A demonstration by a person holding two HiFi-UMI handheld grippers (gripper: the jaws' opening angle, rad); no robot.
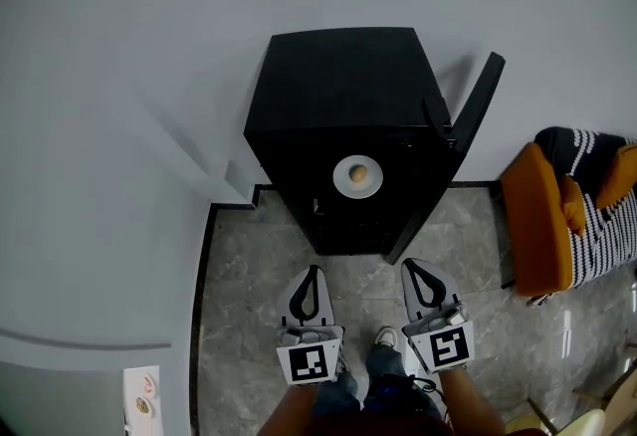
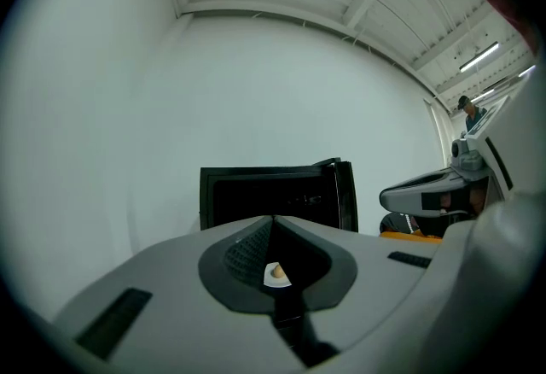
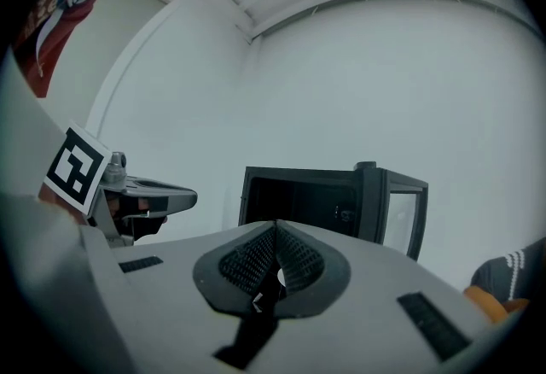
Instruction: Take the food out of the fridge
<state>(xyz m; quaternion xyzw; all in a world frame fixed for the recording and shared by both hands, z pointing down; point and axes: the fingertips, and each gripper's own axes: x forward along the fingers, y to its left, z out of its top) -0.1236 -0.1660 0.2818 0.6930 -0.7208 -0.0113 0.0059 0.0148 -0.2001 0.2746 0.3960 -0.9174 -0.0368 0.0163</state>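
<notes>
Both tongs, left (image 1: 315, 271) and right (image 1: 411, 265), are closed and empty before the open fridge (image 1: 343, 76). The food (image 1: 359, 171) sits on a plate (image 1: 341, 181) inside. We should part one pair before reaching in.

This looks like a plainly furnished room set up as a home corner inside a larger hall. A small black fridge (image 1: 343, 140) stands against bare white walls (image 1: 119, 76) on a grey marble-look tiled floor (image 1: 259, 325) edged with black skirting (image 1: 204, 305), and an orange armchair (image 1: 532, 225) with a black-and-white striped cushion (image 1: 602, 220) sits beside it. The gripper views show a high, ribbed white ceiling with long strip lights (image 2: 478, 56), more like a studio or lab than a house.
</notes>
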